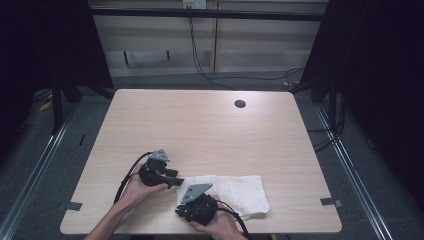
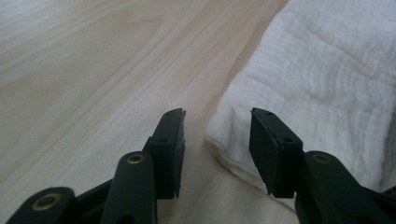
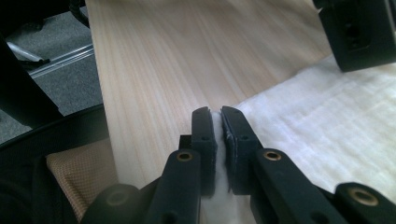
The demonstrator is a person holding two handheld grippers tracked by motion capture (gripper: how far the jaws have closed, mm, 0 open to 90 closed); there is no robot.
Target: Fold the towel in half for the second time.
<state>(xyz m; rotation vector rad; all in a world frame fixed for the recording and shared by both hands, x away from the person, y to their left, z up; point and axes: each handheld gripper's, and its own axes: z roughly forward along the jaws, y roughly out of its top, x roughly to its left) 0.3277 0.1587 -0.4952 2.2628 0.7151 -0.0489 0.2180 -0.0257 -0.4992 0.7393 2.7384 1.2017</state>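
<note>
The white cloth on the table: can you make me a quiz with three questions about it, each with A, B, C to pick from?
1. Where does the cloth lie on the table?
A. at the near edge, by the hands
B. at the far edge, by the round hole
C. on the floor

2. What colour is the cloth?
A. blue
B. white
C. red

3. What is the right gripper doing?
A. standing wide open above the cloth
B. lying on bare wood
C. pinching the cloth's edge

Answers: 1 A, the high view shows it by the near edge; 2 B, it looks white in every view; 3 C, the right gripper view shows cloth squeezed between the shut jaws.
</note>
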